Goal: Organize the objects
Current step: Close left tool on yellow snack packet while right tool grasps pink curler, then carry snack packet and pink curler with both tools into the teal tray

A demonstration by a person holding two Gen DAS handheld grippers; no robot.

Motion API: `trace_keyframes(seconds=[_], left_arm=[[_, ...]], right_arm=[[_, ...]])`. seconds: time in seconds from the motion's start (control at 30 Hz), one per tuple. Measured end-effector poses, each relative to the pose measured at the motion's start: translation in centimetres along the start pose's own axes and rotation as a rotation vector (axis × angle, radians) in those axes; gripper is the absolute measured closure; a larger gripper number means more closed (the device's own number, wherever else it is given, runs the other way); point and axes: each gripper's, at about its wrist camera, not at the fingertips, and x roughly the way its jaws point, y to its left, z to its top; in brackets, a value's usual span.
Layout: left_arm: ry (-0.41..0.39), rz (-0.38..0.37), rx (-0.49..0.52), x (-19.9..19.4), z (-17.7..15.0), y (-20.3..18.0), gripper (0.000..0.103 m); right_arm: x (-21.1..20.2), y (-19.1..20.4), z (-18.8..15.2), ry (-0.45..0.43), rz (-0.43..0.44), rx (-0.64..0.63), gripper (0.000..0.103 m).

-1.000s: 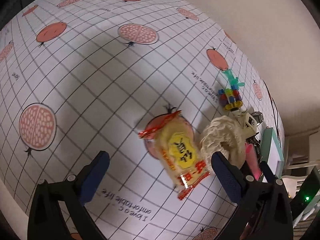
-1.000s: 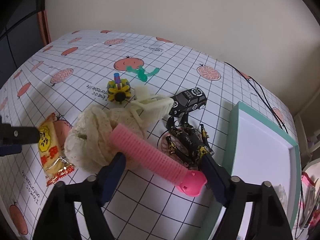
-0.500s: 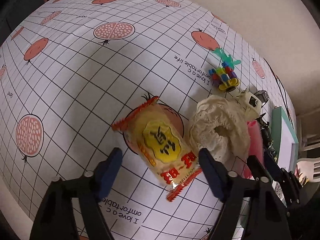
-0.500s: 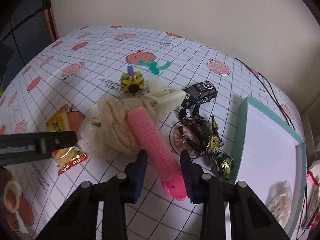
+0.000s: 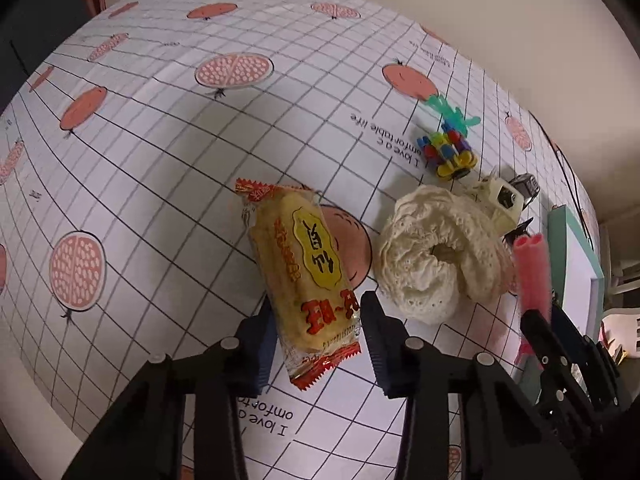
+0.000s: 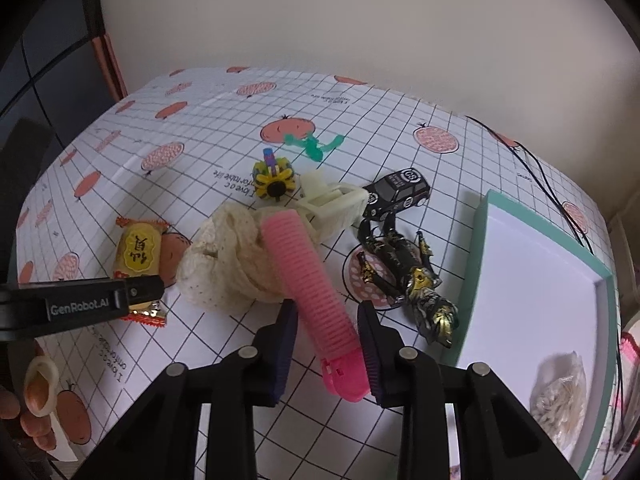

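Observation:
A yellow snack packet (image 5: 304, 264) with red crimped ends lies on the checked tablecloth. My left gripper (image 5: 318, 328) straddles its near end. The jaws are closing and both pads touch the packet's sides. In the right wrist view the same packet (image 6: 138, 252) shows at the left, with a black finger (image 6: 100, 304) of the left gripper over it. My right gripper (image 6: 328, 344) is shut on a pink ribbed hair roller (image 6: 308, 276), near its darker pink end. The roller's far end leans on a cream lace scrunchie (image 6: 228, 264).
Behind the scrunchie (image 5: 432, 256) lie a cream hair clip (image 6: 332, 204), a black toy car (image 6: 396, 194), a black-and-gold figure (image 6: 408, 280), a colourful block toy (image 6: 274, 182) and a green toy (image 6: 314, 146). A teal-rimmed tray (image 6: 472, 264) at the right holds a clear bag (image 6: 560, 392). A person's hand (image 6: 36, 392) shows bottom left.
The left jaws have narrowed from wide open to touching the snack packet, which now lies between them. The right jaws have closed onto the pink roller.

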Motion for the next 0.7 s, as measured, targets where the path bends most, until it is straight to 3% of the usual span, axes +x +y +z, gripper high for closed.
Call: trace_keyframes(seconds=[0.13, 0.17, 0.27, 0.7], left_arm=[[-0.07, 0.016, -0.005, -1.5, 0.3, 0.3, 0.066], [-0.09, 0.028, 0.002, -2.0, 0.2, 0.3, 0.072], [-0.141, 0.043, 0.015, -2.5, 0.5, -0.1, 0.076], [-0.222, -0.04, 0.029, -4.6, 0.2, -1.5, 0.077]], right_arm=[[-0.6, -0.6, 0.0, -0.016, -0.001, 0.018, 0.07], [-0.8, -0.7, 0.0, -0.019, -0.001, 0.022, 0.07], [-1.2, -1.2, -0.1, -0.029, -0.001, 0.032, 0.07], [-3.2, -3.8, -0.6, -0.069, -0.032, 0.089, 0.07]])
